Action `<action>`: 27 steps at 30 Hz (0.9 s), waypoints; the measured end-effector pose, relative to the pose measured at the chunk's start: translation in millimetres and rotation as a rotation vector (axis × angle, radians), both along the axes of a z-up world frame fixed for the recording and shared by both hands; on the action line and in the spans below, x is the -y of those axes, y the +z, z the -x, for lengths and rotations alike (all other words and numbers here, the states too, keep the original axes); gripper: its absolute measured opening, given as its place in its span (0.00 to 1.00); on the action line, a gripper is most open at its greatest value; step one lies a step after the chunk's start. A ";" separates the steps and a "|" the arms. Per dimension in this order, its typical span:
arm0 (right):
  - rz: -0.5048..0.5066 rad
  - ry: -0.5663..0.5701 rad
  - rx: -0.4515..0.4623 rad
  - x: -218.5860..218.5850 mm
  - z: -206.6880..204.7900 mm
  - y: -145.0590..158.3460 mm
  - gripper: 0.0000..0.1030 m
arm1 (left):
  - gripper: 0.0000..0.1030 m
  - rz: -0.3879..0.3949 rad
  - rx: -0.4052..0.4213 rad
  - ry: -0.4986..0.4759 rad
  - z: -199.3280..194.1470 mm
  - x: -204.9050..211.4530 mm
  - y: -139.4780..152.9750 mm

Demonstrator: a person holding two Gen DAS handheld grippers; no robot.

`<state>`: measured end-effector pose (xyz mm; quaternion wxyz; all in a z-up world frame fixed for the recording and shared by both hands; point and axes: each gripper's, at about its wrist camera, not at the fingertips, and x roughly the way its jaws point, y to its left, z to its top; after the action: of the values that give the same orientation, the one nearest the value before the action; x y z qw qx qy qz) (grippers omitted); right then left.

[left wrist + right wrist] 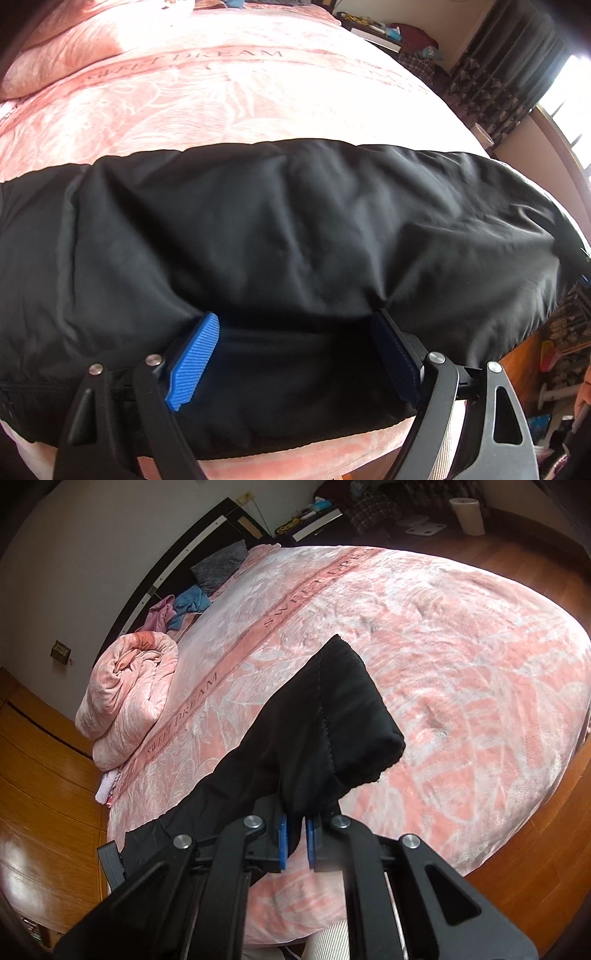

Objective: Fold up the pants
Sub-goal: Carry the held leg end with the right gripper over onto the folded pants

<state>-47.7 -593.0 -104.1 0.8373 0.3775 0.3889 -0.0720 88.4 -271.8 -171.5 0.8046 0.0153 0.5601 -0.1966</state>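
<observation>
Right gripper (297,834) clamps black pants (332,716) above bed (461,646); left gripper (295,325) spread wide.

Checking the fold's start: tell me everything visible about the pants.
The pants are black, smooth, slightly puffy fabric, lying stretched across the pink bed. The right gripper is shut on one stitched end, lifting it off the bed. The left gripper stands open at the near edge, fabric between its pads, not pinched.
</observation>
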 end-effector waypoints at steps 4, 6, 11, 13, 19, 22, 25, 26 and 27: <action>0.030 -0.014 -0.087 -2.5 1.7 -23.4 0.06 | 0.83 -0.042 0.054 -0.022 8.4 5.2 -6.7; 0.069 -0.002 -0.063 -11.6 0.9 -13.3 0.06 | 0.82 -0.006 0.044 -0.033 9.4 -2.3 -2.0; 0.265 0.111 0.035 -60.6 -16.0 41.3 0.07 | 0.81 0.072 0.023 0.048 3.0 -48.8 19.3; 0.340 0.182 0.073 -88.2 -23.8 59.9 0.07 | 0.81 0.064 0.067 0.083 3.6 -74.3 29.9; 0.401 0.432 0.156 -179.6 -54.7 73.0 0.09 | 0.82 0.013 0.073 0.227 -5.6 -155.9 27.1; 0.394 0.551 0.146 -224.9 -70.2 62.4 0.09 | 0.81 0.027 0.063 0.282 -7.7 -189.3 24.7; 0.401 0.664 0.112 -269.6 -80.7 44.9 0.09 | 0.82 0.007 0.086 0.330 -11.2 -213.5 32.7; 0.407 0.699 0.100 -283.5 -83.3 39.1 0.09 | 0.82 0.008 0.089 0.349 -10.9 -224.0 33.6; 0.408 0.734 0.092 -297.3 -84.4 33.8 0.09 | 0.82 0.010 0.088 0.369 -10.6 -231.8 34.8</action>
<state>36.7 -295.7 -70.3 0.8814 0.0433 0.4377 0.1723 99.0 -40.1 -136.7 0.8509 -0.0830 0.5166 -0.0479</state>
